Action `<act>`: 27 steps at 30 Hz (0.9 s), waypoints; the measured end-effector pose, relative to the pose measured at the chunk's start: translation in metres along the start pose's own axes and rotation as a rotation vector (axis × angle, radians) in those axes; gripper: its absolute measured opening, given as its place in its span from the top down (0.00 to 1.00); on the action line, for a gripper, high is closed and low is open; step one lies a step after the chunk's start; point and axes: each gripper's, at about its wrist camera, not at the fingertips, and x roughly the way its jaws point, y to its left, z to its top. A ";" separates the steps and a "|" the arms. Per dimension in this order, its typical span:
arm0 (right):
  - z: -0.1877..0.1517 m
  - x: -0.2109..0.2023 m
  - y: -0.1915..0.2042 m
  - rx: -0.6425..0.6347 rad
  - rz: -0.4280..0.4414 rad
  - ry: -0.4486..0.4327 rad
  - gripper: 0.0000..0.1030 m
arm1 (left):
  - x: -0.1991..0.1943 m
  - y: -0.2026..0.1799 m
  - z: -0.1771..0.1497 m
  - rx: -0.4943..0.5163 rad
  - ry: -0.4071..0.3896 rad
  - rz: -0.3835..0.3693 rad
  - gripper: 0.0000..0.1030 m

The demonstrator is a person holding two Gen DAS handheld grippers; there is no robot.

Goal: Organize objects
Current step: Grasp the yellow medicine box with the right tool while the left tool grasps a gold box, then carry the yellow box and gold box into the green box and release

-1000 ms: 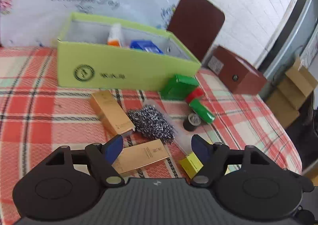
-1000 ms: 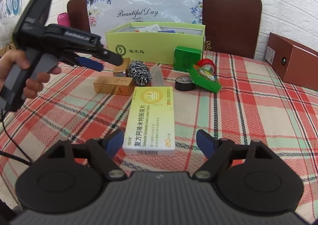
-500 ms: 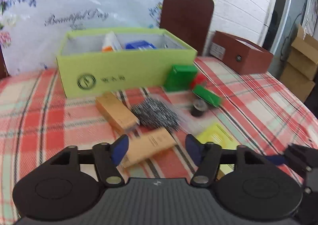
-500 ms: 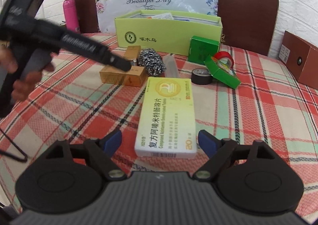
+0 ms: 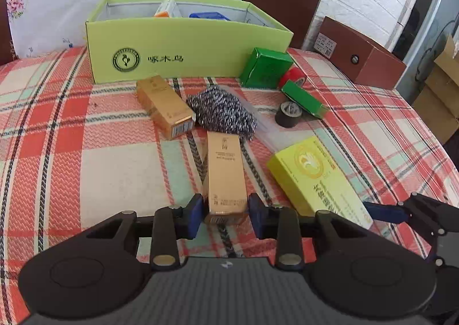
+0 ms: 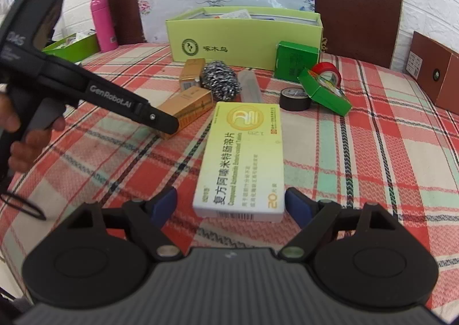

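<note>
My left gripper [image 5: 225, 217] has its blue pads on both sides of the near end of a gold box [image 5: 225, 178] that lies on the plaid table; the pads touch or nearly touch it. The same gold box [image 6: 186, 108] shows in the right wrist view behind the left gripper's finger. My right gripper [image 6: 231, 204] is open, its pads either side of the near end of a yellow medicine box [image 6: 243, 158], apart from it. The light green storage box [image 5: 183, 40] stands at the back.
A second gold box [image 5: 165, 106], a steel scourer [image 5: 223, 112], a dark green box [image 5: 265, 71], red tape [image 5: 294, 76], black tape [image 5: 288, 114] and a flat green box [image 5: 305, 99] lie before the storage box. A brown box [image 5: 364, 58] stands at the right; a pink bottle [image 6: 103, 23] far left.
My left gripper has come down and forward onto the gold box and its jaws have narrowed around it. My right gripper has moved closer to the yellow medicine box.
</note>
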 end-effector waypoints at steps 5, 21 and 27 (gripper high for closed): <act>0.015 0.015 0.000 0.040 -0.059 -0.011 0.19 | 0.021 -0.009 0.017 -0.002 -0.006 0.096 0.42; 0.019 -0.003 0.002 0.088 -0.007 -0.055 0.37 | -0.010 -0.015 0.006 -0.013 -0.025 0.056 0.69; 0.067 -0.030 -0.005 0.086 0.050 -0.162 0.37 | -0.063 -0.019 0.047 0.011 -0.175 0.009 0.69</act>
